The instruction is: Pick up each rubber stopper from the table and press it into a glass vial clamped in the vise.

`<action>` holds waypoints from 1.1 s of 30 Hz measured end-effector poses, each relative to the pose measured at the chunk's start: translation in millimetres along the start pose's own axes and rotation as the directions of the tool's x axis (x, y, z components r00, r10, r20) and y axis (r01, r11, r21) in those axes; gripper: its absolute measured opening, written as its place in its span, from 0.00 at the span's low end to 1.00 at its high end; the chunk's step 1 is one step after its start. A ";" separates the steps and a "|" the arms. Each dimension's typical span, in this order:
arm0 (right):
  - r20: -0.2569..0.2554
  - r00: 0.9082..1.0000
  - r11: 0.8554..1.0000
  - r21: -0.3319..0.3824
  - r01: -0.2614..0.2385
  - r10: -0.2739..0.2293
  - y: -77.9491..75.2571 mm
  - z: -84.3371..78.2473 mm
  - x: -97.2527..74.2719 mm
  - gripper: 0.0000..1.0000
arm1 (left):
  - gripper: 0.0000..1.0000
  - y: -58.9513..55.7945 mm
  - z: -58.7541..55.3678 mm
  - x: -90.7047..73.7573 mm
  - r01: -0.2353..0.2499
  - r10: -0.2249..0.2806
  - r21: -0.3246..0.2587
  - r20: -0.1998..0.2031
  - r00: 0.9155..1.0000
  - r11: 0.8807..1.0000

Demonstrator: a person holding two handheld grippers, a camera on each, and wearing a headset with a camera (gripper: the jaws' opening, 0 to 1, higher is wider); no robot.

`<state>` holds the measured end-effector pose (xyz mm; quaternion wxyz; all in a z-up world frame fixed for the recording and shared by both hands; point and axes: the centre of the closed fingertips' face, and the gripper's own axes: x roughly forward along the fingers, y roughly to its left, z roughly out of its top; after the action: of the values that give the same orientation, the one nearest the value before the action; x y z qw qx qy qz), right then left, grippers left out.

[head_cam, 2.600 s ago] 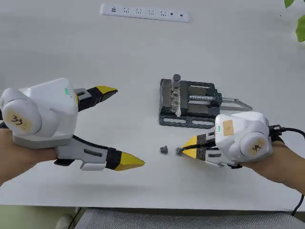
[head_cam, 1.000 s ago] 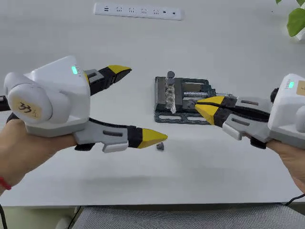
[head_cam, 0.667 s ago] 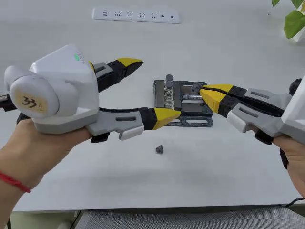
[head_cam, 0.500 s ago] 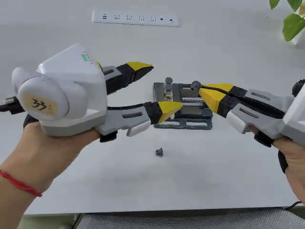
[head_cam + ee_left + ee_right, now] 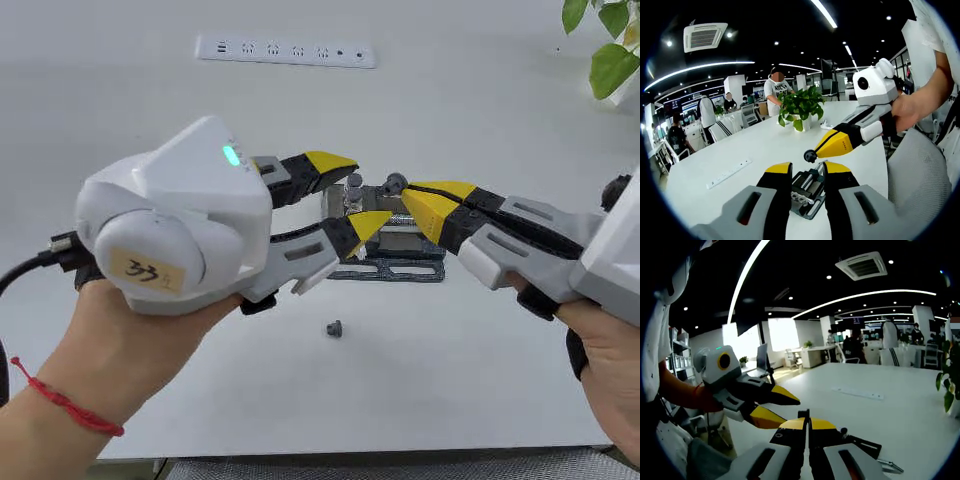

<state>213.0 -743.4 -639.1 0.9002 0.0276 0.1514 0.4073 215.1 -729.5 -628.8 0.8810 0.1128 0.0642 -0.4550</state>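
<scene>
Plenty of bare white bench (image 5: pixel 150 120) lies open around the dark metal vise (image 5: pixel 400 268), which sits mid-bench, well apart from the white power strip (image 5: pixel 285 50) along the far edge. One small dark grey rubber stopper (image 5: pixel 393 183), round-headed, is pinched at the very tips of the right tool (image 5: pixel 405 192), just above the vise. Clear glass vials (image 5: pixel 799 196) are clamped in it. The left tool (image 5: pixel 365 188) hovers over the vise with its jaws apart. A second dark grey rubber stopper (image 5: pixel 334 327) lies loose between the vise and the near edge, apart from both tools.
</scene>
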 end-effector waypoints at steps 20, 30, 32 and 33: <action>0.004 1.000 1.000 0.022 -0.002 0.002 4.5 1.3 3.2 0.00 | 0.06 3.2 -6.1 3.2 -0.012 0.014 0.111 -0.017 1.000 0.994; -0.006 1.000 1.000 0.012 0.004 -0.004 4.9 -0.9 2.8 0.00 | 0.06 0.8 -7.7 3.5 -0.004 0.008 0.120 -0.025 1.000 0.993; -0.007 1.000 1.000 0.010 0.004 -0.004 5.3 -1.1 2.6 0.00 | 0.06 -0.4 -7.1 3.4 -0.003 0.006 0.119 -0.026 1.000 0.993; -0.007 1.000 1.000 0.011 0.004 -0.004 5.5 -1.2 2.6 0.00 | 0.06 -0.3 -7.3 3.3 -0.003 0.006 0.120 -0.026 1.000 0.993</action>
<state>210.3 -738.0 -640.0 0.9004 0.0309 0.1568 0.4048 216.7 -730.4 -636.6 0.8727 0.1719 0.0481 -0.4544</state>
